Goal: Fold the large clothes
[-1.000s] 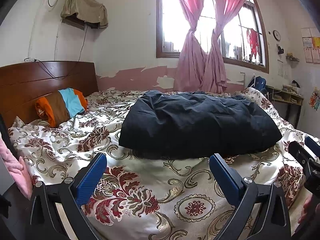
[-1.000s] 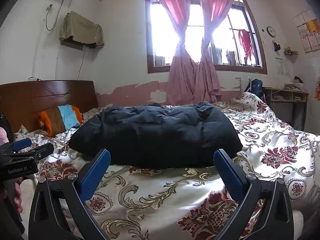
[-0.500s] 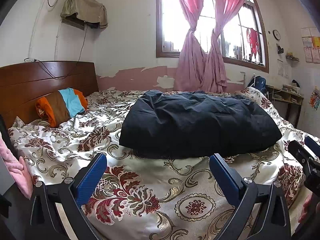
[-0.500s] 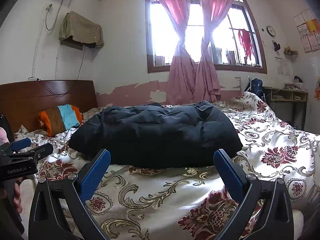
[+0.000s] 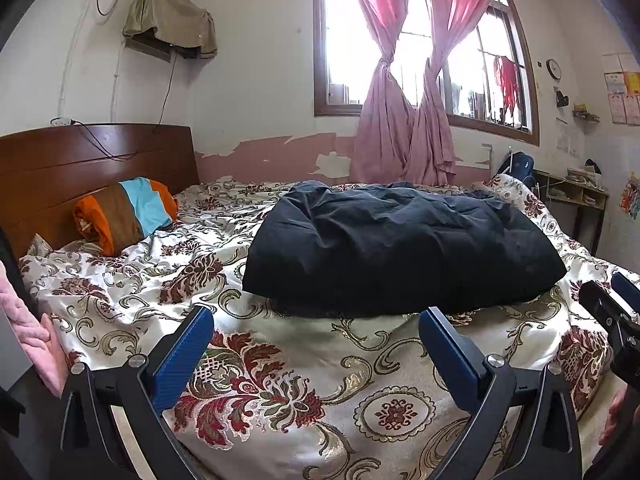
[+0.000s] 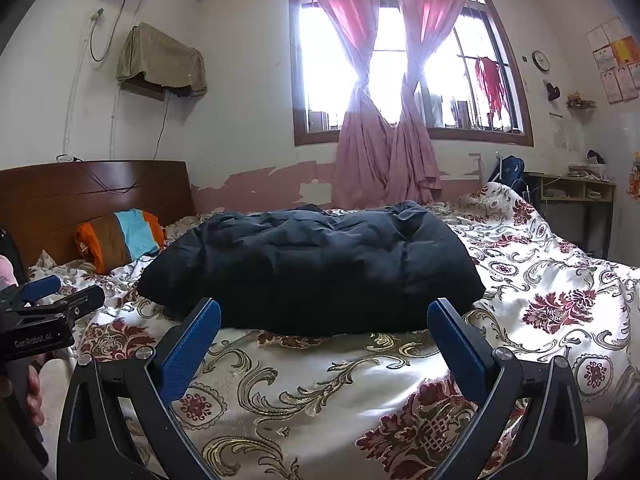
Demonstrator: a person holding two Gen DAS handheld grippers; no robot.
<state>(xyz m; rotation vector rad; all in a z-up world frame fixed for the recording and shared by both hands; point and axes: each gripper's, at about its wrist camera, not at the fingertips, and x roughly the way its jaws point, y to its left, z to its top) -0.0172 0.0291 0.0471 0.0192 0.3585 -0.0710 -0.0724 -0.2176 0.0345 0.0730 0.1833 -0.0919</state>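
Left wrist: both claws spread (right claw (image 5: 612,312) mostly cropped), dark garment (image 5: 400,248) untouched.

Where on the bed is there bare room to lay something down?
Free: the floral bedspread strip between the dark garment and the near edge; the stretch between garment and striped pillow; the right side beyond the garment. Crowded: the middle, under the garment, and the pillow corner by the headboard.

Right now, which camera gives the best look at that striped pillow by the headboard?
The left wrist view: the striped pillow appears larger and unobstructed against the headboard. The right wrist view shows the same pillow smaller, farther to the side.
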